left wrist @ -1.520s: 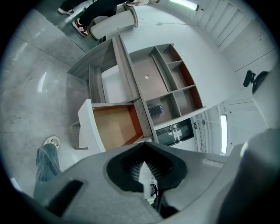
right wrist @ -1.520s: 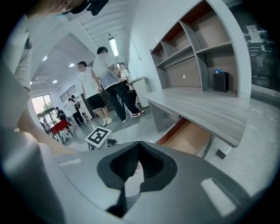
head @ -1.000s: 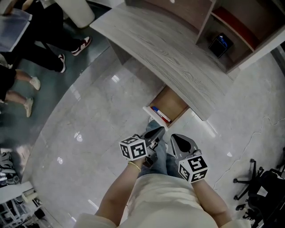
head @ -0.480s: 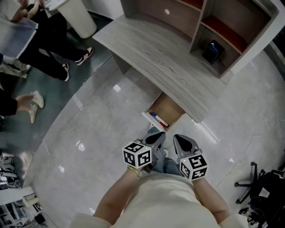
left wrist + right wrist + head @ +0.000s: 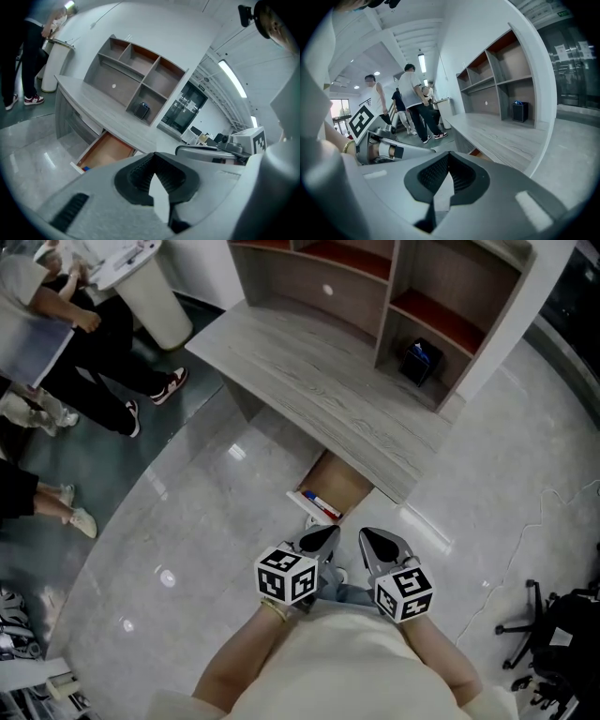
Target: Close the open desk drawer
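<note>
While the drawer (image 5: 339, 482) stands pulled out from under the near edge of the desk (image 5: 309, 381), I hold both grippers side by side, low in front of my body, pointing toward it. The left gripper (image 5: 328, 532) has its jaws together with nothing between them, and the right gripper (image 5: 368, 534) looks the same, pads meeting at the tips and empty. From the head view, the drawer lies just beyond both tips, its brown bottom bare except for a red and blue pen-like item (image 5: 320, 503) lying along the white front panel (image 5: 306, 503). Neither gripper touches that panel; in the left gripper view the drawer (image 5: 107, 151) sits down and to the left, clearly apart from my jaws, so I judge there is floor (image 5: 187, 521) between us. Behind the desk stands a shelf unit (image 5: 375, 282) with a small black box (image 5: 419, 360) in one bay, and people (image 5: 66, 352) stand off to the left. Judging by this, nothing of the task is done yet: the drawer is open to most of its depth. What remains is to bring a closed tip against the front panel and push it straight in under the desk until the panel sits flush.
</note>
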`<act>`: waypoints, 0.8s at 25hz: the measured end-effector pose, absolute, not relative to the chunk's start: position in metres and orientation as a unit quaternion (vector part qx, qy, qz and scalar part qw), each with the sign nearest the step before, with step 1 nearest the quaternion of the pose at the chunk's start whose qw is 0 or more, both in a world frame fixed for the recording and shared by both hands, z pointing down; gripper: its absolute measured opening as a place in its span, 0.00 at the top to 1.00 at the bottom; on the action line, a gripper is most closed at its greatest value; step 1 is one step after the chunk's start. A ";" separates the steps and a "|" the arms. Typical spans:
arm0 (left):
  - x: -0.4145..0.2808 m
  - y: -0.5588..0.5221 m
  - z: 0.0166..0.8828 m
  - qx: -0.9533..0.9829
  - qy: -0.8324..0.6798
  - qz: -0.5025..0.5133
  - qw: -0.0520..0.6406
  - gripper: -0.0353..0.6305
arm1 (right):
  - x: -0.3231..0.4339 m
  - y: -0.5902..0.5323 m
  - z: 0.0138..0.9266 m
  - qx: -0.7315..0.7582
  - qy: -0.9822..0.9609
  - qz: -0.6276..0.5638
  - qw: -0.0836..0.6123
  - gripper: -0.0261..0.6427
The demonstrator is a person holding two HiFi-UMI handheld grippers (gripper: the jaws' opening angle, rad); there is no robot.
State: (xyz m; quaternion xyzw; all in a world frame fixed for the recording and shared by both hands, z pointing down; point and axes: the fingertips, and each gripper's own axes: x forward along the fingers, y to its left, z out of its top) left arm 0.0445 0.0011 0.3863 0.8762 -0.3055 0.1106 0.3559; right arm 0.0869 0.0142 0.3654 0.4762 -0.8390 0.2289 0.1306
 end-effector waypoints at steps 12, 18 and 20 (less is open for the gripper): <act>0.054 0.011 0.372 0.884 -0.313 0.120 0.325 0.94 | 0.095 0.023 0.345 0.480 -0.845 0.207 0.112 0.95; 0.059 0.012 0.372 0.887 -0.309 0.123 0.320 0.94 | 0.102 0.025 0.345 0.489 -0.841 0.204 0.106 0.95; 0.061 0.013 0.372 0.887 -0.308 0.124 0.319 0.94 | 0.104 0.027 0.344 0.491 -0.840 0.202 0.106 0.95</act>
